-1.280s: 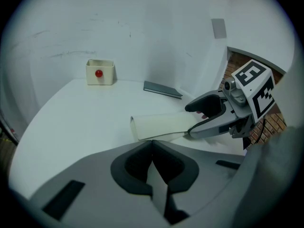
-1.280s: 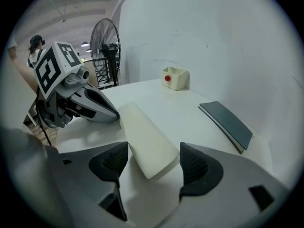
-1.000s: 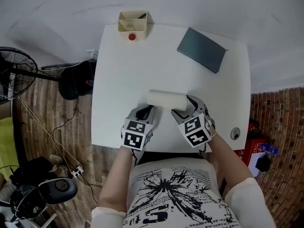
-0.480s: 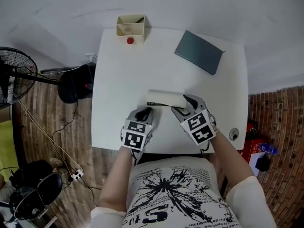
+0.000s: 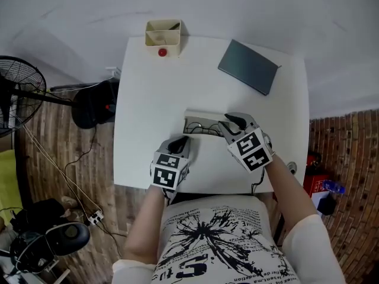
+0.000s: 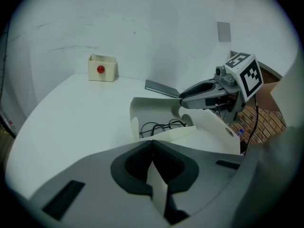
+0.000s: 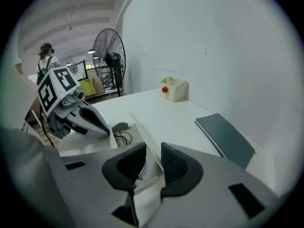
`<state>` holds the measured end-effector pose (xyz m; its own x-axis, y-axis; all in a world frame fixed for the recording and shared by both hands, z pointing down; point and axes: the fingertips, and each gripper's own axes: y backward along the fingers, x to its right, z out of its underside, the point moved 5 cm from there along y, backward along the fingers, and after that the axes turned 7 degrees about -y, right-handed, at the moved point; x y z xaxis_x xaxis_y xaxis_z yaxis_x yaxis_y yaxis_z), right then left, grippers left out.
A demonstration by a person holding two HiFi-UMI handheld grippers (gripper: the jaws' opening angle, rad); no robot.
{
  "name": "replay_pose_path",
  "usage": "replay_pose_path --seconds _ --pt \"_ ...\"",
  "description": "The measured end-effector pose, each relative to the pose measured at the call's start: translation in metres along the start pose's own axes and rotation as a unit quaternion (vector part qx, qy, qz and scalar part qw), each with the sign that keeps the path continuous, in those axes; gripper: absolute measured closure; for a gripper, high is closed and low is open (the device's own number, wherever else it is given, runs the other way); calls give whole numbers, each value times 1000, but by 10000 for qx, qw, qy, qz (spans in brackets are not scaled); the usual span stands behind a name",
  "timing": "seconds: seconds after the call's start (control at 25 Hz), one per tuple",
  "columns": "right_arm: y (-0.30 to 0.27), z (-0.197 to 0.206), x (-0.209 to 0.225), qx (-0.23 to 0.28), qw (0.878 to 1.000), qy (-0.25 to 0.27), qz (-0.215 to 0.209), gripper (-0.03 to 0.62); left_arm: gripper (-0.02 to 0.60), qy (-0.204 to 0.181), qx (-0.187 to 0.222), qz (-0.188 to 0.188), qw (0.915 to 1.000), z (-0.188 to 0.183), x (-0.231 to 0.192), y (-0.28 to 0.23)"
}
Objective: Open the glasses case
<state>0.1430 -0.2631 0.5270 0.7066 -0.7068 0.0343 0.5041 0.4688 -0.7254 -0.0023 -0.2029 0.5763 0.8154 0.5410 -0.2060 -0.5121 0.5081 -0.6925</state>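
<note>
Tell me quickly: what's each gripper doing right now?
Left gripper: closed on the front edge of the glasses case.
Right gripper: jaws closing around the lid, not clamped on it yet.

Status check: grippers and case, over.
Left gripper shut on near edge of glasses case. Right gripper closing, lid edge between its jaws. Case open, glasses showing inside. Nothing in the way.
</note>
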Motion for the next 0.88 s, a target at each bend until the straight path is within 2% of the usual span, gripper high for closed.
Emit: replay_pose_path --seconds 0.36,0.56,0.88 --pt "-17 -8 19 167 9990 246 340 485 568 -168 -129 44 9998 -1 -2 -2" --pt "-28 -11 32 243 9978 351 507 467 568 -190 -175 28 9997 -4 -3 -4" --pt "-42 -9 42 321 9976 334 505 448 568 -152 -225 -50 9996 -7 -7 -6"
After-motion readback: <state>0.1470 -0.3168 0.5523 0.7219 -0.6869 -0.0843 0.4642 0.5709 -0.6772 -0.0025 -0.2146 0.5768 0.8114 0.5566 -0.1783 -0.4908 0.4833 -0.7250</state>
